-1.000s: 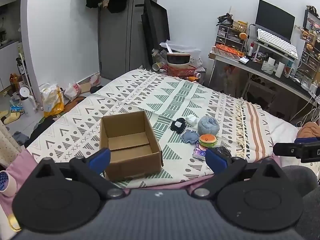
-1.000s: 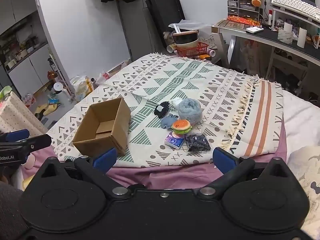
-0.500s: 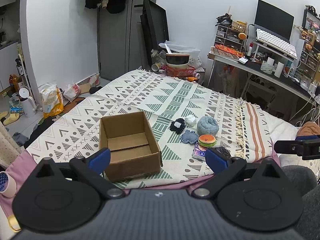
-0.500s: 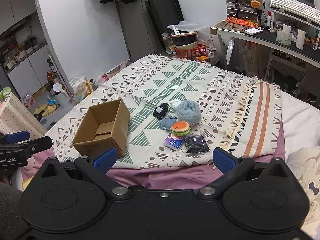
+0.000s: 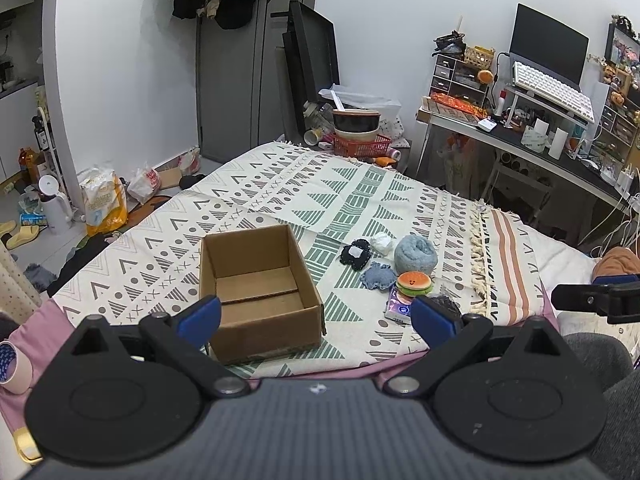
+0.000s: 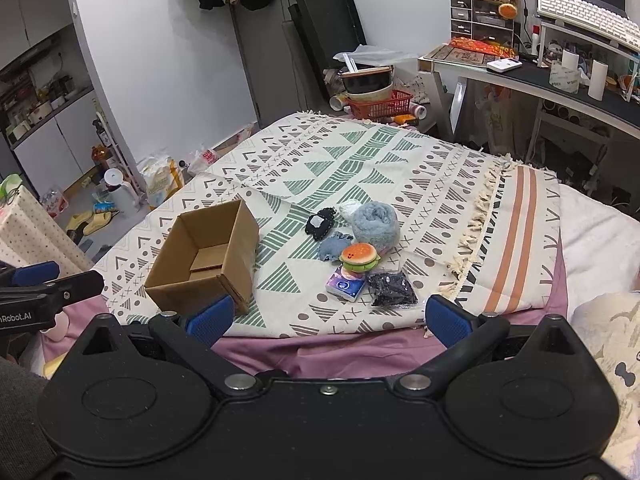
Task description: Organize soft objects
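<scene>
An empty open cardboard box point(image 5: 256, 288) point(image 6: 208, 256) sits on the patterned blanket point(image 5: 320, 196). To its right lies a cluster of soft items: a rolled blue towel point(image 5: 414, 254) point(image 6: 376, 226), a burger plush point(image 5: 415, 282) point(image 6: 359, 257), a black pad point(image 5: 355, 254), a small blue cloth piece point(image 5: 376, 275), a white wad point(image 5: 382, 241), a tissue pack point(image 6: 345, 285) and a dark packet point(image 6: 392, 288). My left gripper point(image 5: 316, 314) hovers open at the bed's near edge, in front of the box. My right gripper point(image 6: 327, 318) is open too, before the cluster, holding nothing.
A cluttered desk point(image 5: 560, 136) with keyboard and monitor stands at the right. A red basket with bowls point(image 5: 360, 136) sits past the bed's far end. Bags and bottles litter the floor point(image 5: 100, 204) at left. A paper cup point(image 5: 10, 364) is near my left side.
Both grippers have drifted slightly; the views shifted a little. Nothing on the bed has moved and both stay open.
</scene>
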`<state>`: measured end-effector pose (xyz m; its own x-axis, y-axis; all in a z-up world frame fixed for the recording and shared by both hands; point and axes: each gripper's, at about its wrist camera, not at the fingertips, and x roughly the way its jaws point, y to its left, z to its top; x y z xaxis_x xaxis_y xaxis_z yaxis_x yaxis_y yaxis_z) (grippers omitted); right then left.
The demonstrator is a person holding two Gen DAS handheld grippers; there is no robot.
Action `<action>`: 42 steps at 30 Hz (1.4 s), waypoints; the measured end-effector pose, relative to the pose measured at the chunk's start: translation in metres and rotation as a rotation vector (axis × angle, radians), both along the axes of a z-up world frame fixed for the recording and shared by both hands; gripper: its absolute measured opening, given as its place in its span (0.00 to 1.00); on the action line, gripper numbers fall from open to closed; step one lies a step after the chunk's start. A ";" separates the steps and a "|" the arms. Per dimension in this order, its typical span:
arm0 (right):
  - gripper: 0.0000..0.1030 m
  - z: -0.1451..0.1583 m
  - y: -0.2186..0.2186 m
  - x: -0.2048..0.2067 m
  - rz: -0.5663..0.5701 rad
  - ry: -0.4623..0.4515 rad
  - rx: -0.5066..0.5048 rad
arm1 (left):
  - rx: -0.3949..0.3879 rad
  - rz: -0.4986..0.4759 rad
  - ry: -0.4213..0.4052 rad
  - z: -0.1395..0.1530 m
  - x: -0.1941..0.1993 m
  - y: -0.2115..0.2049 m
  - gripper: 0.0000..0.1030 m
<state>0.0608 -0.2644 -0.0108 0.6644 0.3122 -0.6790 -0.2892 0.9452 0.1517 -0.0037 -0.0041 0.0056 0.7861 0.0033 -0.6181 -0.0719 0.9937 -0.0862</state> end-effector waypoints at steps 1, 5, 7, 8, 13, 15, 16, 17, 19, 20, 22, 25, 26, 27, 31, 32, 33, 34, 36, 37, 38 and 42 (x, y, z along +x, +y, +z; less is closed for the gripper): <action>1.00 0.000 0.000 -0.001 0.001 -0.001 0.000 | 0.002 -0.001 -0.002 0.000 0.000 -0.001 0.97; 1.00 0.000 0.000 -0.001 0.000 -0.003 0.003 | 0.003 0.000 -0.003 0.001 0.000 -0.001 0.97; 1.00 -0.001 0.000 -0.001 -0.001 -0.002 0.006 | 0.000 0.003 -0.004 0.001 0.000 -0.002 0.97; 1.00 -0.001 0.000 -0.001 -0.001 -0.002 0.006 | -0.001 0.004 -0.004 0.001 0.001 -0.002 0.97; 1.00 -0.002 0.001 -0.001 -0.002 0.001 0.007 | 0.000 0.004 -0.005 0.000 0.000 0.002 0.97; 1.00 -0.002 0.001 -0.001 -0.004 0.002 0.006 | 0.000 0.006 -0.004 0.000 0.000 0.002 0.97; 1.00 -0.002 0.001 -0.002 -0.004 0.002 0.006 | 0.000 0.006 -0.004 0.000 0.000 0.002 0.97; 1.00 -0.002 0.001 -0.001 -0.002 0.002 0.006 | -0.001 0.006 -0.005 0.000 0.000 0.002 0.97; 1.00 -0.002 0.001 -0.002 -0.004 0.001 0.005 | -0.003 0.005 -0.004 0.000 0.000 0.003 0.97; 1.00 -0.002 0.001 -0.002 -0.006 0.002 0.005 | -0.004 0.005 -0.003 0.000 0.001 0.003 0.97; 1.00 -0.003 0.001 -0.002 -0.010 0.005 0.006 | -0.001 0.006 -0.005 0.000 0.000 0.003 0.97; 1.00 -0.002 0.000 -0.002 -0.010 0.005 0.007 | 0.003 0.017 -0.005 -0.001 0.001 0.005 0.97; 1.00 -0.002 0.001 -0.002 -0.008 0.004 0.004 | 0.003 0.021 -0.004 -0.002 0.001 0.006 0.97; 1.00 -0.002 0.001 -0.002 -0.008 0.003 0.002 | 0.002 0.025 -0.003 -0.003 0.001 0.007 0.97; 1.00 -0.003 0.001 -0.002 -0.005 0.005 0.005 | 0.020 0.039 0.001 -0.004 0.000 0.008 0.97; 1.00 -0.003 0.001 -0.002 -0.007 0.005 0.003 | 0.033 0.040 -0.002 -0.004 -0.002 0.007 0.97; 1.00 -0.003 0.001 -0.002 -0.008 0.005 0.001 | 0.038 0.039 -0.005 -0.004 -0.003 0.006 0.97; 1.00 -0.003 0.001 -0.002 -0.009 0.006 0.002 | 0.034 0.037 -0.008 -0.003 -0.003 0.006 0.97; 1.00 -0.003 0.000 -0.002 -0.010 0.006 0.004 | 0.028 0.038 -0.011 -0.003 -0.003 0.008 0.97; 1.00 -0.003 0.000 -0.002 -0.010 0.004 0.001 | 0.027 0.038 -0.011 -0.003 -0.003 0.009 0.97; 1.00 -0.003 0.000 -0.003 -0.011 0.001 -0.005 | 0.026 0.036 -0.010 -0.003 -0.003 0.010 0.97; 1.00 -0.004 0.001 -0.002 -0.012 0.005 -0.007 | 0.028 0.019 -0.016 -0.002 -0.004 0.011 0.97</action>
<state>0.0587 -0.2632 -0.0153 0.6645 0.2996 -0.6847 -0.2773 0.9496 0.1464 -0.0077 0.0064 0.0032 0.7956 0.0353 -0.6048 -0.0895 0.9942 -0.0597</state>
